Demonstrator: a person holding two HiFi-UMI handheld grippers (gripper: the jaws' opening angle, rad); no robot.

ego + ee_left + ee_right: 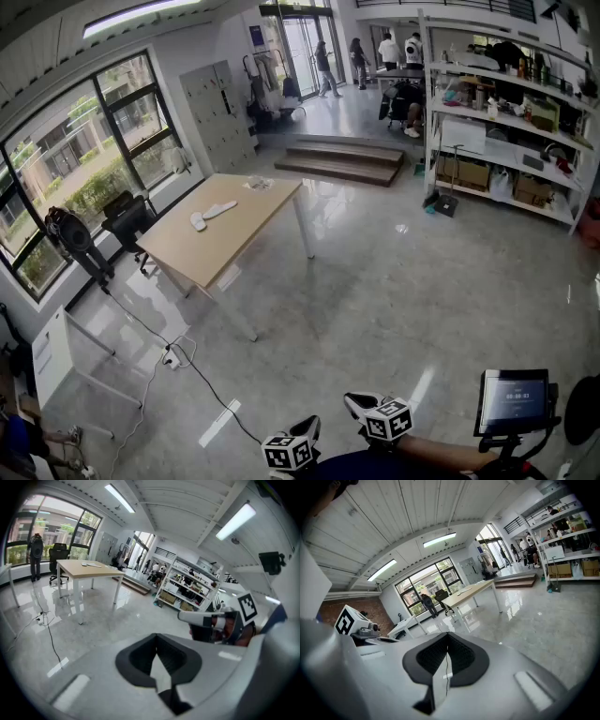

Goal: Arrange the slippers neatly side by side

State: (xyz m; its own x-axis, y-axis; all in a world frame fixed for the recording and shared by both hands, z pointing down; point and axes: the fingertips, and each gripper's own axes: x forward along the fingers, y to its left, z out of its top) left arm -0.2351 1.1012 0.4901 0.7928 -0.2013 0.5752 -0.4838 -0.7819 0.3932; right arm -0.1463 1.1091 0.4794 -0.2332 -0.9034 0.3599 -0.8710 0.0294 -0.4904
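Observation:
Two white slippers (199, 221) (220, 210) lie apart and at different angles on a light wooden table (253, 211) far across the room. In the left gripper view they are a small pale shape (91, 565) on that table (79, 568). Both grippers are held low at the bottom of the head view, far from the table. My left gripper (305, 433) (157, 660) is shut with nothing in it. My right gripper (359, 405) (446, 656) is also shut and empty, close beside the left one. In the right gripper view the table (468, 591) is too far away to show the slippers.
Shiny grey floor lies between me and the table. A black cable (187, 361) runs across it at the left, near a white desk (56, 352). An office chair (127, 220) stands behind the table, steps (342, 159) and a shelf unit (506, 131) at the back right. A screen (514, 401) is at my right.

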